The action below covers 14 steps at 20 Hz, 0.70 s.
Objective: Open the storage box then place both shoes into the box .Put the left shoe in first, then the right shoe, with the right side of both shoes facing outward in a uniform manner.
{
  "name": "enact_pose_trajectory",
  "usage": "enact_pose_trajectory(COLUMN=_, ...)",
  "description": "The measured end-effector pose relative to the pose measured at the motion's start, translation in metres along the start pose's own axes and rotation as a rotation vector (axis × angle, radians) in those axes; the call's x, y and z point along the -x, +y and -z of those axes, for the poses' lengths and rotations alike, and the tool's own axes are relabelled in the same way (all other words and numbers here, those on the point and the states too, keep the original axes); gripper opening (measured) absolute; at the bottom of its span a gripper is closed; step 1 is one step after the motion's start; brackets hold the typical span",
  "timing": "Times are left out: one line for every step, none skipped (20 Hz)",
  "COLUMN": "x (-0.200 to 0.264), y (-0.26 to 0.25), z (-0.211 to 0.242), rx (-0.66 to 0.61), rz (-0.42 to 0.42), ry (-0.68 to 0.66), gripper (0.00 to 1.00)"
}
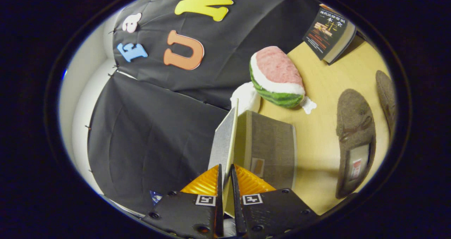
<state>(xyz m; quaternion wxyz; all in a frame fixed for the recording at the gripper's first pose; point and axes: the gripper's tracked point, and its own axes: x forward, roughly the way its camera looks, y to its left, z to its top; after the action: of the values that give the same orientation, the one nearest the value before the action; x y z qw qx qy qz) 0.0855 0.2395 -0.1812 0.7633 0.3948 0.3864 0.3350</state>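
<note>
Hand-held gripper (226, 182) clamped on box lid (223, 140), lid raised off storage box (269, 147); shoes (356, 140) nearby.

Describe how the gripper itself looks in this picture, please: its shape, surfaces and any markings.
The gripper has two narrow fingers with ribbed outer faces that widen toward the base. Each finger sits on a black angular block with round screw heads, and each block carries one small square black-and-white marker near the finger. No cable and no sleeve can be seen.
</note>
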Motion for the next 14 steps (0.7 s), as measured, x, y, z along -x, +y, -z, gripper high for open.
enact_pose_trajectory(x=0.001, y=0.012, z=-0.002, rx=0.026, rz=-0.006, ry=-0.008, gripper=0.13)
enact_pose_trajectory(x=0.003, y=0.014, z=-0.007, rx=0.064, rz=0.032, ry=-0.027, gripper=0.13)
enact_pose_trajectory(x=0.001, y=0.02, z=-0.013, rx=0.088, rz=0.051, ry=-0.031, gripper=0.06)
enact_pose_trajectory(x=-0.01, y=0.031, z=-0.013, rx=0.105, rz=0.045, ry=-0.028, gripper=0.0)
enact_pose_trajectory(x=-0.009, y=0.048, z=-0.016, rx=0.123, rz=0.035, ry=-0.035, gripper=0.0)
enact_pose_trajectory(x=-0.011, y=0.068, z=-0.018, rx=0.151, rz=0.022, ry=-0.043, gripper=0.0)
enact_pose_trajectory(x=-0.014, y=0.089, z=-0.015, rx=0.185, rz=0.01, ry=-0.046, gripper=0.0)
enact_pose_trajectory(x=-0.019, y=0.108, z=-0.013, rx=0.222, rz=-0.001, ry=-0.043, gripper=0.0)
enact_pose_trajectory(x=-0.028, y=0.13, z=-0.01, rx=0.258, rz=-0.012, ry=-0.038, gripper=0.0)
enact_pose_trajectory(x=-0.038, y=0.147, z=-0.005, rx=0.297, rz=-0.012, ry=-0.031, gripper=0.0)
enact_pose_trajectory(x=-0.049, y=0.162, z=0.0, rx=0.336, rz=-0.016, ry=-0.028, gripper=0.0)
enact_pose_trajectory(x=-0.062, y=0.177, z=0.006, rx=0.37, rz=-0.02, ry=-0.023, gripper=0.0)
enact_pose_trajectory(x=-0.075, y=0.188, z=0.014, rx=0.391, rz=-0.027, ry=-0.014, gripper=0.0)
enact_pose_trajectory(x=-0.09, y=0.198, z=0.021, rx=0.403, rz=-0.031, ry=-0.002, gripper=0.0)
